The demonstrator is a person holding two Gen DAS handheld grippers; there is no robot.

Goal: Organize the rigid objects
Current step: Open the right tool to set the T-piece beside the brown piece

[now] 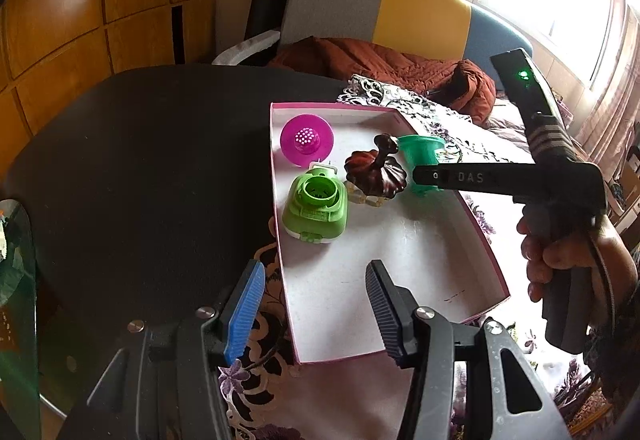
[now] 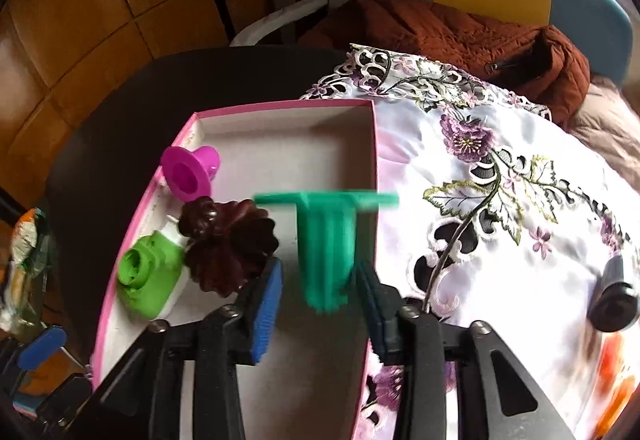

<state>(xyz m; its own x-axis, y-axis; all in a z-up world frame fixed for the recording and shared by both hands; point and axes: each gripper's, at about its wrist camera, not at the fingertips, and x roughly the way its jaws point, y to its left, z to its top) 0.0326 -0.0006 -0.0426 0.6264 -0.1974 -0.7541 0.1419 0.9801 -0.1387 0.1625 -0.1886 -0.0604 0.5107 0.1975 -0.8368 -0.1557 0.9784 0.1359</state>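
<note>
R gripper (image 2: 318,290) over the pink-rimmed box (image 2: 280,105), fingers parted either side of a teal flanged piece (image 2: 326,248); pads look clear of it, piece motion-blurred, likely dropping. L gripper (image 1: 316,304) hangs open and empty at box's near edge. Already inside: magenta strainer (image 2: 190,172), green toy (image 2: 150,278), dark pumpkin-shaped lid (image 2: 228,244). Risk: teal piece sits close to box's R wall and could tip over the rim onto the floral cloth (image 2: 500,168), or knock the lid beside it.
</note>
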